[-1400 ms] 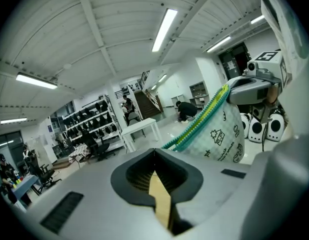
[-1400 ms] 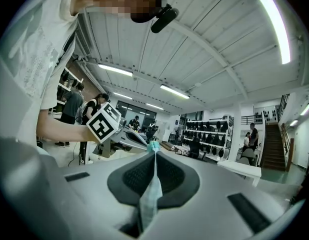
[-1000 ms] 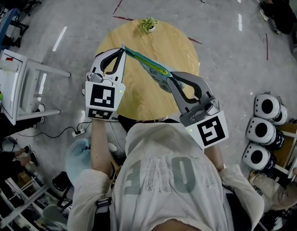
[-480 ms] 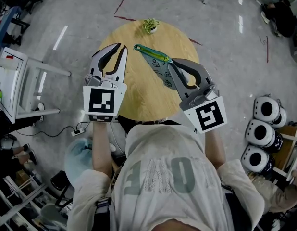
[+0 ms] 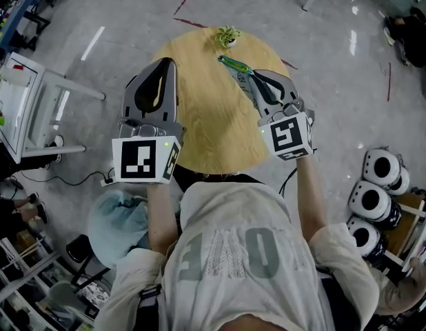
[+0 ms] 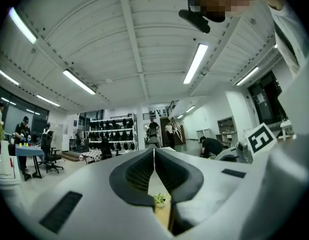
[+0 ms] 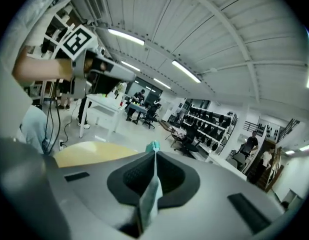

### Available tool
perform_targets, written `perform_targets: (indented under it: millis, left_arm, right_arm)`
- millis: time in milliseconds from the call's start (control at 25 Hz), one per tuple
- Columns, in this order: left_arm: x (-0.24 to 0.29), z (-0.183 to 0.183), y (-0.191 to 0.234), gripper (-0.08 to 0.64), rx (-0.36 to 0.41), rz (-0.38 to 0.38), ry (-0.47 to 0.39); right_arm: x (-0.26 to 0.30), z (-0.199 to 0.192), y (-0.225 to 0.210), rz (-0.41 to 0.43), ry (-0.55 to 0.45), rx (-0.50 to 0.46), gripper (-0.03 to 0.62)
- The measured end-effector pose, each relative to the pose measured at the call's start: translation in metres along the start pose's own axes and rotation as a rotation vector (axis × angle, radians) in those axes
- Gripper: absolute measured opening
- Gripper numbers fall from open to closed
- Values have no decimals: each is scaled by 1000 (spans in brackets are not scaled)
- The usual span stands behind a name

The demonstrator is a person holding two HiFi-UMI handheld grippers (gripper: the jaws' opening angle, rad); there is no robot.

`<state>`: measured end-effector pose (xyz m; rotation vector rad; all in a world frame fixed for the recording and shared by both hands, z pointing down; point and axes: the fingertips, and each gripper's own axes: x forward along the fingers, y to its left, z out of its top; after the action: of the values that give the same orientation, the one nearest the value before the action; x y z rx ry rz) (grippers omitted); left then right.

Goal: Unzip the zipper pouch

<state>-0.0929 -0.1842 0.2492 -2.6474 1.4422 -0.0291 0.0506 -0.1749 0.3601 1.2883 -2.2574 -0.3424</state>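
Surface: round wooden table [image 5: 199, 123]
Pouch: zipper pouch [image 5: 231, 65], held above the table's far right; looks thin, soft, light, floppy
Right gripper [image 5: 250, 76]: clamped on the pouch's edge
Left gripper [image 5: 171, 62]: jaws together, empty
Hold: likely the zipper pull

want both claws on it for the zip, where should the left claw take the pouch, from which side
Take the free tip of the zipper pouch that sticks out beyond the right claw, which is shut on it. Come from the left with the left claw, now shut and empty, opened first: that thin tip is probably the only exposed part.
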Motion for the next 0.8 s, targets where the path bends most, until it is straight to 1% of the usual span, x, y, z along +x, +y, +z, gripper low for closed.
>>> perform_targets:
  millis: [80, 160, 320, 400, 480, 640, 800]
  left_arm:
    - [-6, 3, 0, 29, -3, 13, -24]
    - [-11, 0, 1, 29, -8, 24, -26]
    - [-19, -16, 0, 29, -9, 43, 15]
    - [-23, -21, 1, 29, -6, 55, 32]
    - [-28, -25, 4, 29, -2, 69, 43]
    - [-37, -29, 6, 29, 4, 92, 62]
    - [-46, -32, 15, 29, 5, 117, 72]
  right_arm:
    - [13, -12, 4, 10, 44, -64, 32]
    - [26, -24, 11, 26, 84, -125, 32]
    - [45, -46, 33, 78, 148, -232, 32]
    - [52, -54, 47, 108, 169, -257, 32]
    - [58, -63, 64, 141, 183, -253, 32]
    - [61, -83, 94, 199, 209, -182, 32]
    - [62, -90, 123, 253, 218, -158, 32]
